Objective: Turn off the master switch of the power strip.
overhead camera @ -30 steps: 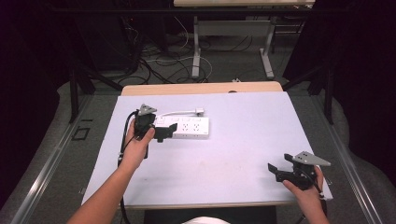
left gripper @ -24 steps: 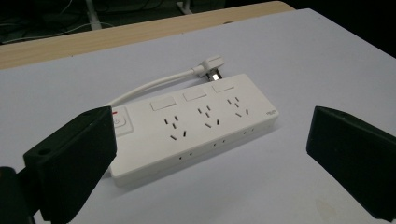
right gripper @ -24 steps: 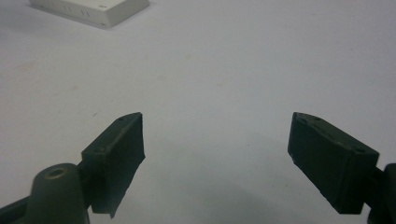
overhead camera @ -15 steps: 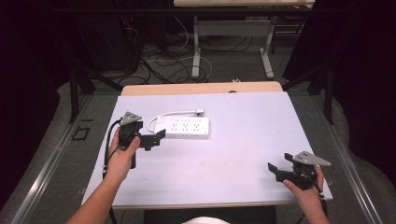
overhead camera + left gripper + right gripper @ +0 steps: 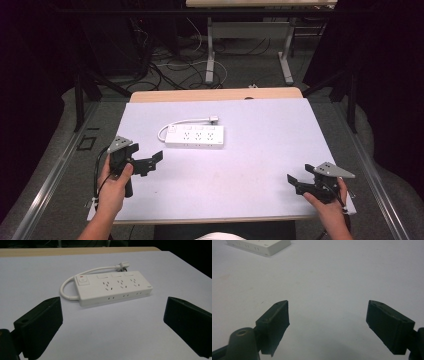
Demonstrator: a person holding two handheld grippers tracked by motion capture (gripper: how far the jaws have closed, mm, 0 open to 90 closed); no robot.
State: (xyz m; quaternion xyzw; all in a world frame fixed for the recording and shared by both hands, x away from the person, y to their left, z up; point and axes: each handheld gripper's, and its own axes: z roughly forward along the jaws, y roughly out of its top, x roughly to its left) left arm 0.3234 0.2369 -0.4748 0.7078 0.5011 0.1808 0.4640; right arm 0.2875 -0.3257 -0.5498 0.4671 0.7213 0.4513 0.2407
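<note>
Both sets of jaws stand wide apart and empty: we hold the right gripper (image 5: pixel 300 181) low at the bench's (image 5: pixel 260 155) near right corner, and the left gripper (image 5: pixel 150 161) aimed at the power strip (image 5: pixel 195 136), lying flat beyond it mid-bench, likely for an approach.

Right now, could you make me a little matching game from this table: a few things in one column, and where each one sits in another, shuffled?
Things:
1. power strip
2. left claw
3. right claw
4. plug

Places:
A. near right corner of the table
B. middle of the table, towards the far side
C. just behind the strip, at the end of its cord
D. near left edge of the table

Pairs: 1-B, 2-D, 3-A, 4-C
</note>
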